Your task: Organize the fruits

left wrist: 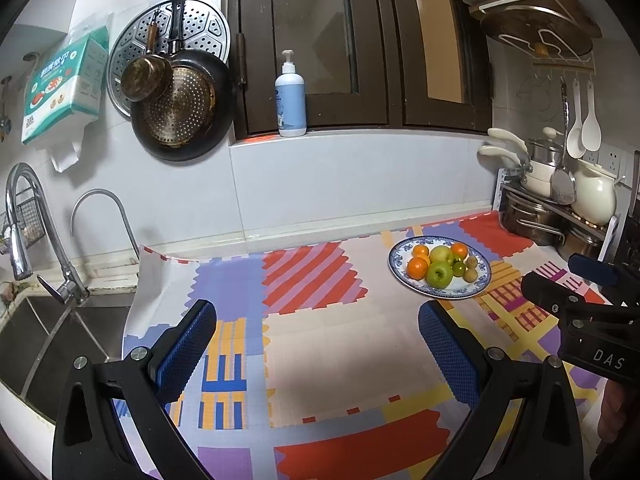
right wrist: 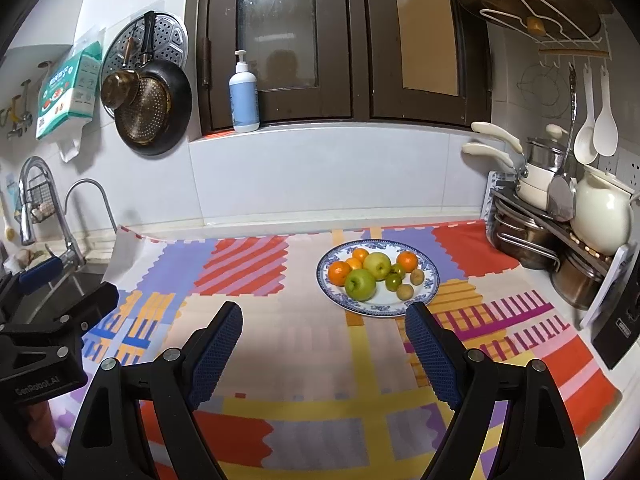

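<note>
A blue-rimmed white plate [left wrist: 478, 285] [right wrist: 430, 284] stands on the patterned cloth at the back right of the counter. It holds green apples [left wrist: 439, 274] [right wrist: 360, 284], oranges [left wrist: 417, 268] [right wrist: 339, 272] and small brown-green fruits [right wrist: 405, 291]. My left gripper [left wrist: 318, 316] is open and empty, above the cloth, left of and nearer than the plate. My right gripper [right wrist: 324, 318] is open and empty, just in front of the plate. Each gripper shows at the edge of the other's view.
A sink with two taps [left wrist: 60, 280] lies at the left. A rack of pots, a white jug [right wrist: 600, 216] and hanging ladles stand at the right. Pans [left wrist: 180, 108] hang on the wall. A soap bottle [left wrist: 291, 100] stands on the window sill.
</note>
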A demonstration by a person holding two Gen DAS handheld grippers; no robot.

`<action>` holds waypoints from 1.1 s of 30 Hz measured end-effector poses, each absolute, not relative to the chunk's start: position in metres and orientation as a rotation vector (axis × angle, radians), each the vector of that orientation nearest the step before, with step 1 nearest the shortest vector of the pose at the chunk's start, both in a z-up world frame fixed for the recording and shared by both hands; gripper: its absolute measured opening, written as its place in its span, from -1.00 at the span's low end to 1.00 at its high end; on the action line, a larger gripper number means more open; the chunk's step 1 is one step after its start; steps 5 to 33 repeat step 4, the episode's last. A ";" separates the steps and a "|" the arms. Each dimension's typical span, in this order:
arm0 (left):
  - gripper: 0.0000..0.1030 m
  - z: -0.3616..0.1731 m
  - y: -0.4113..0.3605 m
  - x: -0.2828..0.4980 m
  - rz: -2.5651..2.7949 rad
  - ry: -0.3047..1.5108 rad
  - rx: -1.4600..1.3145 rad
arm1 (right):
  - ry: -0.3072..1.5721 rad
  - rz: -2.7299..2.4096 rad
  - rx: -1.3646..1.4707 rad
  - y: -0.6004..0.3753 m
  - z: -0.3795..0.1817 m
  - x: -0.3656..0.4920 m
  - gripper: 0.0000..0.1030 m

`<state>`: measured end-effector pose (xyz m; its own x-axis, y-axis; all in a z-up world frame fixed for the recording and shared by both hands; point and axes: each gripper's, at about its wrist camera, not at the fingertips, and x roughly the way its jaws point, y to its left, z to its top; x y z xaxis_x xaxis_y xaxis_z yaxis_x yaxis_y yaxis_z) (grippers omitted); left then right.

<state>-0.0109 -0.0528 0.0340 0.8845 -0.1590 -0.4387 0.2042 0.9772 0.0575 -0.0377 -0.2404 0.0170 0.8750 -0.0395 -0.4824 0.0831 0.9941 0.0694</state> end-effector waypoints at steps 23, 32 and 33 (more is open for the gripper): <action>1.00 0.034 -0.052 -0.010 -0.194 0.450 0.103 | 0.504 -0.069 0.091 -0.239 0.017 -0.039 0.63; 1.00 0.034 -0.052 -0.010 -0.194 0.450 0.103 | 0.504 -0.069 0.091 -0.239 0.017 -0.039 0.63; 1.00 0.034 -0.052 -0.010 -0.194 0.450 0.103 | 0.504 -0.069 0.091 -0.239 0.017 -0.039 0.63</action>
